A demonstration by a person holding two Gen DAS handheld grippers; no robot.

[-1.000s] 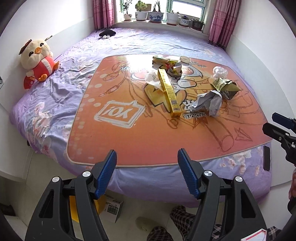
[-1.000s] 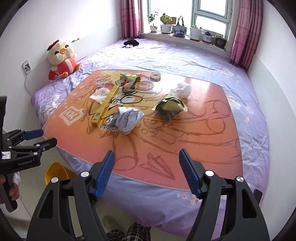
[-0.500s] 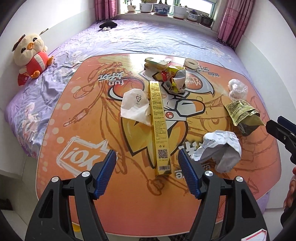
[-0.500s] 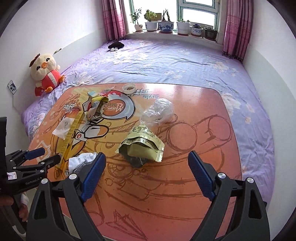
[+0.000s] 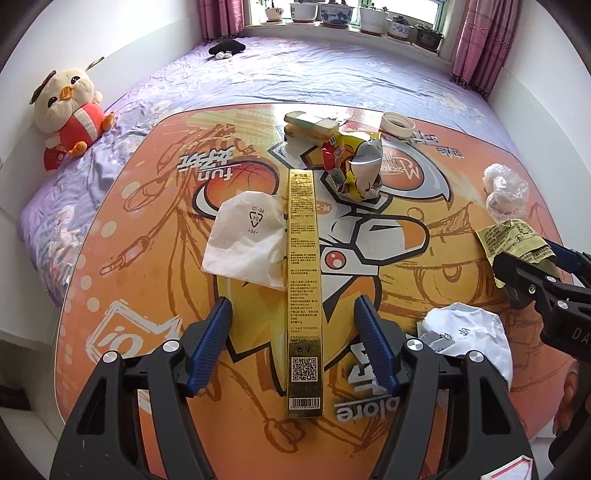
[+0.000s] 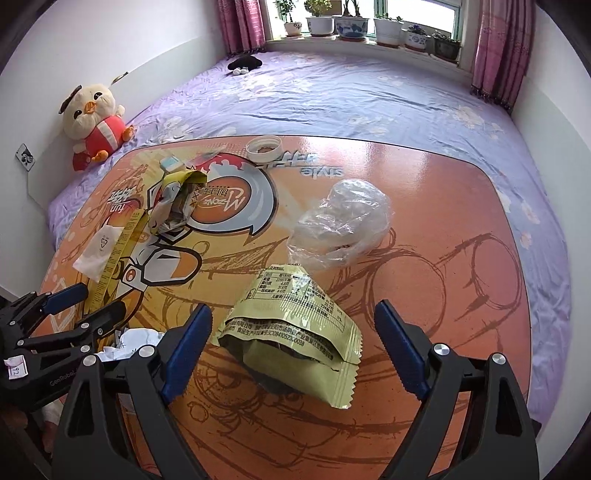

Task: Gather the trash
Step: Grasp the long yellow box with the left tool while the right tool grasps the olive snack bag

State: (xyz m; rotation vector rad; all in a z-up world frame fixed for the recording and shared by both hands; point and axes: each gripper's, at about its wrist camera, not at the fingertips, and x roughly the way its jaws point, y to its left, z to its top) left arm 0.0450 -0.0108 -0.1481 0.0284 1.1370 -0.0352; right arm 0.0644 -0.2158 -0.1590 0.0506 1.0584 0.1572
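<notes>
My left gripper point(image 5: 293, 314) is open, its jaws on either side of the near part of a long gold box point(image 5: 303, 280) lying on the orange mat point(image 5: 147, 258). My right gripper point(image 6: 293, 310) is open, its jaws on either side of a pale green snack packet point(image 6: 295, 325). Other trash on the mat: a white PE bag point(image 5: 247, 240), a crumpled white paper point(image 5: 469, 339), a yellow-red wrapper point(image 5: 351, 162), a clear plastic bag point(image 6: 343, 221), a white lid point(image 5: 397, 124) and a small flat box point(image 5: 312, 123).
The mat lies on a purple bed point(image 6: 351, 96). A plush duck point(image 5: 68, 110) sits at the left wall. Flower pots point(image 6: 351, 24) line the window sill. A small dark thing point(image 5: 227, 48) lies at the far end of the bed.
Both grippers have moved forward and down over the mat. The left one now straddles the gold box and the right one straddles the green packet. Both stay open.
</notes>
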